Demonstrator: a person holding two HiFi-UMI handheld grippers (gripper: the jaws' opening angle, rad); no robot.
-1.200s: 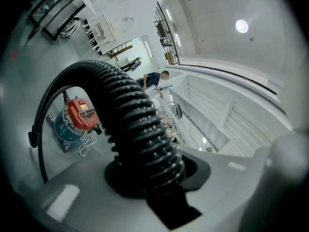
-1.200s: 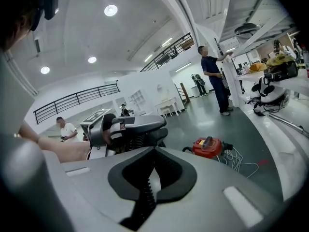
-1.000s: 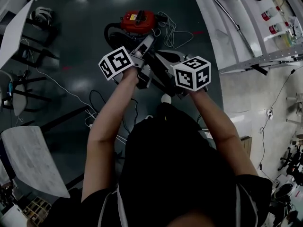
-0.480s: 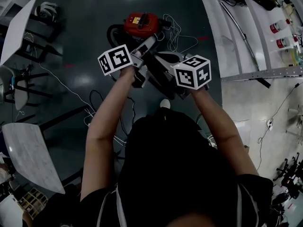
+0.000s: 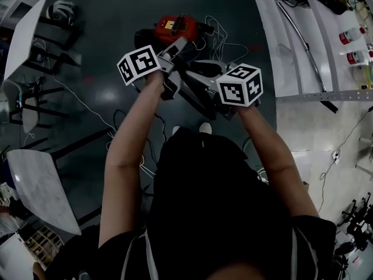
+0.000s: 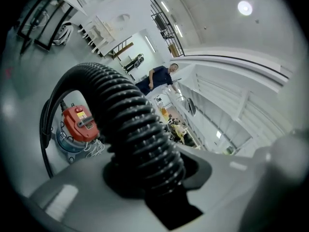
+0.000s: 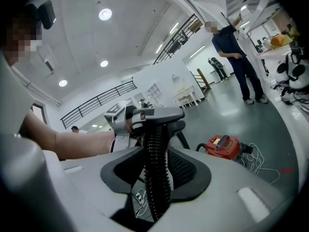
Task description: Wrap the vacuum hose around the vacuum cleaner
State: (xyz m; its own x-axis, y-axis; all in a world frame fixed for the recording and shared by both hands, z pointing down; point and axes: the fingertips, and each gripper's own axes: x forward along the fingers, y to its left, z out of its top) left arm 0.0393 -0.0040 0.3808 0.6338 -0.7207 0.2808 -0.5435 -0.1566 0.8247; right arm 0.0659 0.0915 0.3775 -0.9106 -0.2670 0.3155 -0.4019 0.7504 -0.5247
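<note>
the red vacuum cleaner (image 5: 173,28) sits on the floor ahead of both hands. its black hose (image 6: 130,124) arcs back into the left gripper (image 6: 147,178), clamped tight. the right gripper (image 7: 154,178) has just been opening, with the hose loose between its jaws. seemingly mid-gather; next, regrip further along and loop the hose round the body.

A big open workshop or lab hall — long white workbenches (image 5: 291,57) carry bottles (image 5: 349,37), and loose cables (image 5: 224,39) lie on the polished dark floor (image 5: 111,39). A railed mezzanine (image 7: 96,105), round ceiling lights (image 7: 105,14) and white shelving (image 6: 104,30) ring the space
</note>
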